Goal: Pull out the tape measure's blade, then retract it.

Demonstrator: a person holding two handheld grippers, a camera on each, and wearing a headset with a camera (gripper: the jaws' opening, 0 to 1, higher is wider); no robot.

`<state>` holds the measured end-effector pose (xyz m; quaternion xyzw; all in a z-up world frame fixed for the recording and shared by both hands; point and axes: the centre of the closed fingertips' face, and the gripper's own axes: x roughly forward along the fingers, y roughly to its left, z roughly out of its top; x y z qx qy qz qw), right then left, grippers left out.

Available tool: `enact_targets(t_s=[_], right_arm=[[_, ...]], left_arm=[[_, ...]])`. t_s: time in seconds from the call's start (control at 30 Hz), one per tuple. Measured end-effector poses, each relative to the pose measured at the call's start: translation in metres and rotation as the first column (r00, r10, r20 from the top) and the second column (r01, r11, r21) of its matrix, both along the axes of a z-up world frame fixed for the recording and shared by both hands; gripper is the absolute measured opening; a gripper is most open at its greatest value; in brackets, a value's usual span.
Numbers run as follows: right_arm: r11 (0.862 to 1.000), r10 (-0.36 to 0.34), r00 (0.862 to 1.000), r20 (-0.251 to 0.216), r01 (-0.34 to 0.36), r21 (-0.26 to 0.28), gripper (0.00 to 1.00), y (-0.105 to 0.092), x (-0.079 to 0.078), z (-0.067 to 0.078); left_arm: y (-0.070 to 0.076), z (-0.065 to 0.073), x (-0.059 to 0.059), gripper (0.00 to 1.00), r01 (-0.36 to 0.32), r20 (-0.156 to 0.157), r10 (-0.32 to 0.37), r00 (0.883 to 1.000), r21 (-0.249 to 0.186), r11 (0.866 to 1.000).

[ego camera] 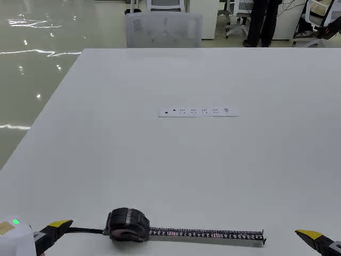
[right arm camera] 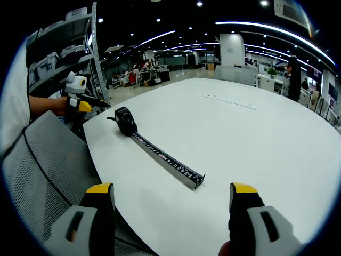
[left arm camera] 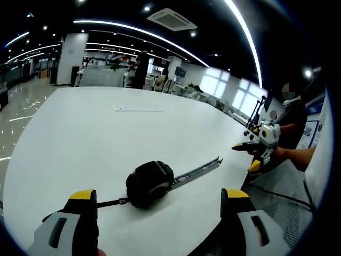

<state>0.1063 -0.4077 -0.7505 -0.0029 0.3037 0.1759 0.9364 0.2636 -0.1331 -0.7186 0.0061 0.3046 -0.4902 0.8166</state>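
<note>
A: Status, left to right?
B: Left gripper (left arm camera: pixel 157 194) at 7 o'clock in head view, jaws spread, nothing held. Strap (ego camera: pixel 85 231) trails from the case (ego camera: pixel 127 225) toward it. Case sits at 6 o'clock, at the table's (ego camera: pixel 186 160) near edge. Blade (ego camera: pixel 208 234) is out, flat on the table. Right gripper (right arm camera: pixel 171 188) at 5 o'clock, wide open, empty, near the hook (ego camera: pixel 262 237).
A: Axis?
B: 9-to-3. Case at the 9 end, hook points to 3, toward right gripper.
A: Handling?
B: Case is rigid, probably some heft, shell looks rubbery. Clamp across its flat sides. Blade is thin, springy, slick, likely kinks if bent. Take it by the hook. Expect snap-back when retracting.
</note>
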Motion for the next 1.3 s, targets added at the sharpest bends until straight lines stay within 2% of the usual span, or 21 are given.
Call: enact_targets(t_s=[0.07, 0.17, 0.23, 0.33, 0.47, 0.6, 0.77, 1.1, 1.3], right_arm=[[1.0, -0.003, 1.0, 0.001, 0.003, 0.003, 0.9, 0.0, 0.0, 0.0], [1.0, -0.003, 1.0, 0.003, 0.003, 0.006, 0.9, 0.0, 0.001, 0.001], [1.0, -0.005, 1.0, 0.004, 0.005, 0.006, 0.9, -0.002, 0.001, 0.001], [1.0, -0.008, 1.0, 0.007, 0.008, 0.009, 0.9, -0.003, 0.002, 0.001], [1.0, -0.013, 1.0, 0.011, 0.013, 0.012, 0.9, -0.005, 0.003, 0.002], [1.0, -0.014, 1.0, 0.014, 0.014, 0.016, 0.9, -0.005, 0.003, 0.002], [1.0, -0.012, 1.0, 0.012, 0.012, 0.016, 0.9, -0.006, 0.003, 0.001], [1.0, -0.017, 1.0, 0.006, 0.016, 0.017, 0.9, -0.008, 0.001, -0.003], [1.0, -0.017, 1.0, 0.012, 0.017, 0.02, 0.9, -0.01, 0.004, 0.0]], left_arm=[[-0.005, 0.0, 0.0, 0.93, 0.011, 0.001, -0.011, 1.0, 0.007, 1.0], [-0.012, 0.002, 0.0, 0.93, 0.015, -0.013, -0.015, 1.0, -0.007, 1.0], [-0.015, 0.001, 0.001, 0.93, 0.022, -0.003, -0.022, 1.0, 0.011, 1.0], [-0.019, 0.002, 0.003, 0.92, 0.023, -0.015, -0.022, 1.0, 0.007, 1.0], [-0.026, 0.002, 0.005, 0.92, 0.029, -0.016, -0.028, 0.999, 0.02, 0.999], [-0.033, -0.007, 0.008, 0.92, 0.026, -0.048, -0.024, 0.999, 0.049, 0.998], [-0.035, -0.019, 0.016, 0.91, 0.012, -0.073, -0.005, 0.997, 0.097, 0.995], [-0.043, -0.031, 0.02, 0.89, -0.03, -0.124, 0.046, 0.991, 0.123, 0.992], [-0.047, -0.038, 0.021, 0.88, -0.044, -0.142, 0.064, 0.988, 0.138, 0.989]])
